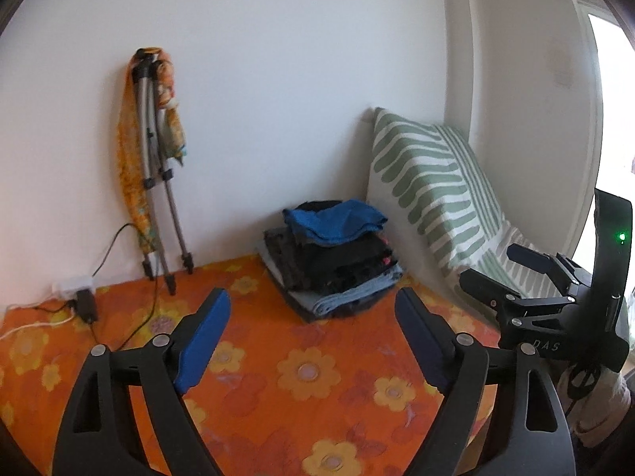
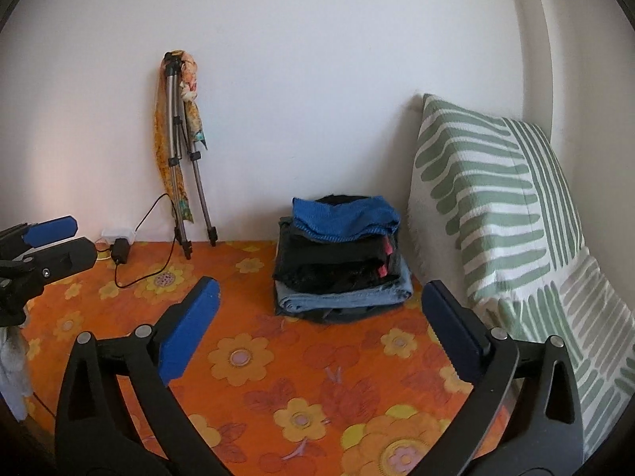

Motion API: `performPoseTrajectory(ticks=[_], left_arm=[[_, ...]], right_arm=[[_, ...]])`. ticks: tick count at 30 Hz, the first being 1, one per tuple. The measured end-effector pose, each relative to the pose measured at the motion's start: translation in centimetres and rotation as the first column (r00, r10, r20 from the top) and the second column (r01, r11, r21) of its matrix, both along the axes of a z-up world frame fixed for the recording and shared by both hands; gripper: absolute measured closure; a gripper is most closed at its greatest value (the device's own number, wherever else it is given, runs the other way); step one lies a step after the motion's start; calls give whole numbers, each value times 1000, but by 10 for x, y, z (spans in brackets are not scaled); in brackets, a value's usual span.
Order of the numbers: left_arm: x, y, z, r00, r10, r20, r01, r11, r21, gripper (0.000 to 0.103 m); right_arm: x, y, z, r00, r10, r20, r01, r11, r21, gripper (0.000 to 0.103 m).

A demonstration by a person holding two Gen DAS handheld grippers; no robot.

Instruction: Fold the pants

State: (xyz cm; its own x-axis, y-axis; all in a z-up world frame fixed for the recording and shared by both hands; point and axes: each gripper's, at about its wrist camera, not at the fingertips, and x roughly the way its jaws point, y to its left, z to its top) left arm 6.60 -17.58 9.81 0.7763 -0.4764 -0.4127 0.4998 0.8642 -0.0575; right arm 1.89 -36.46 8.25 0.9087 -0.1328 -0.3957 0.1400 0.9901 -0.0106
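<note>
A stack of folded clothes [image 1: 331, 261] sits at the back of the bed against the wall, with a blue piece on top, black ones in the middle and light denim underneath; it also shows in the right wrist view [image 2: 341, 256]. My left gripper [image 1: 313, 305] is open and empty, held above the orange flowered bedsheet [image 1: 278, 377] in front of the stack. My right gripper [image 2: 321, 293] is open and empty, also short of the stack. It shows at the right edge of the left wrist view [image 1: 500, 267]; the left gripper shows at the left edge of the right wrist view [image 2: 67, 238].
A green-and-white striped pillow [image 2: 496, 206] leans against the wall right of the stack. A folded tripod [image 2: 186, 150] draped with an orange scarf leans on the wall at left. A charger and cable [image 2: 121, 254] lie on the sheet near a white power strip.
</note>
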Motion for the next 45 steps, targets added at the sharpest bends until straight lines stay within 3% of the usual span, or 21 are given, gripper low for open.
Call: performPoseTrajectory(ticks=[8,22,31,45], left_arm=[[-6,18,-25,999,19,-33,-19,1000,-8,18],[-6,28,-58,994,66,-89,-61,997,54,18],[-4,33,-61,991,92,-102,-86,994,66,18],[-9,29,-57,991,90,-94,-84,994,71,18]], right_arm=[[6,19,-26,998,-3,-55,3,1000,-1,0],[12,28,-51,998,-27,-51,26,1000,-16,0],[12,42,-63,998,-12,-58,7,997,-75,0],[7,42,-59,999,-8,-46,5,998,-66,0]])
